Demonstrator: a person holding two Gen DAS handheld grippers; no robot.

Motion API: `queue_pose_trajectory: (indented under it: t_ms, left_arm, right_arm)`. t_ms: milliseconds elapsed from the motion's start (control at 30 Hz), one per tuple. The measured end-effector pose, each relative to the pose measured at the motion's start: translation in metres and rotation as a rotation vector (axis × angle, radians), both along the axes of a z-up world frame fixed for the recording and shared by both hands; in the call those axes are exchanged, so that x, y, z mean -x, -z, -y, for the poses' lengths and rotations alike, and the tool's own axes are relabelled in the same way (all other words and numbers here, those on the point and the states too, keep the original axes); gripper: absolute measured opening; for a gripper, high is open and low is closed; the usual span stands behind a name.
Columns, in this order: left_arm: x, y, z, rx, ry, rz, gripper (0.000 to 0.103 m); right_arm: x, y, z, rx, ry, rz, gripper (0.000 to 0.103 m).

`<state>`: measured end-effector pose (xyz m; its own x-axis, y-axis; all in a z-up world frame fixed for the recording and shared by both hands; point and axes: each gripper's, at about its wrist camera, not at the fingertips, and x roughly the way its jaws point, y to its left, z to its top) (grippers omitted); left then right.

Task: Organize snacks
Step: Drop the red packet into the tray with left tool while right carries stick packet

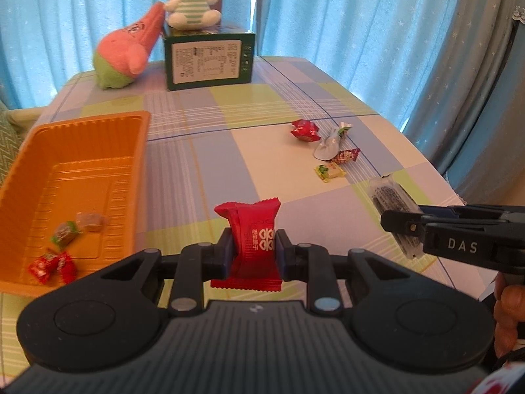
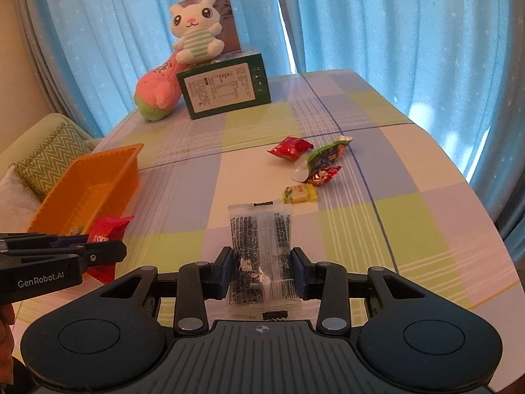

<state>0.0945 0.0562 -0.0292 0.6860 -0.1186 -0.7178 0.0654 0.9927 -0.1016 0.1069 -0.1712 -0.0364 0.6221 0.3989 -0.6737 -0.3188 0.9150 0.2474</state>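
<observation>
Above the table (image 1: 295, 98), both grippers tilted downward.

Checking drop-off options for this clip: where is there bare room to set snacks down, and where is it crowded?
Free: most of the orange tray floor beyond the few candies at its near end, and the tablecloth between tray, green box and loose candies. Crowded: the candy cluster right of centre.
</observation>
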Motion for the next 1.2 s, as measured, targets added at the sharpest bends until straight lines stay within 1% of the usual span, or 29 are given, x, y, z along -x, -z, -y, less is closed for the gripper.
queue_pose_trajectory:
  t_ms: [333,700,933,1200]
  left_arm:
    - [0.036,-0.025,-0.048,-0.028,-0.097,0.021,0.023]
    - [0.063,-0.03,-0.101,-0.034,-0.206,0.019,0.023]
    - [0.062,-0.029,-0.132,-0.051,-0.252,0.009,0.023]
    - [0.04,-0.022,-0.162,-0.066,-0.268,-0.006,0.023]
  right_arm:
    - [0.018,-0.02,-0.051,-0.007,-0.11,0.037,0.038]
    - [0.025,-0.025,-0.108,0.0,-0.224,0.057,0.038]
    - [0.021,-0.026,-0.149,-0.007,-0.296,0.062,0.038]
    - [0.003,-0.021,-0.189,-0.002,-0.346,0.056,0.038]
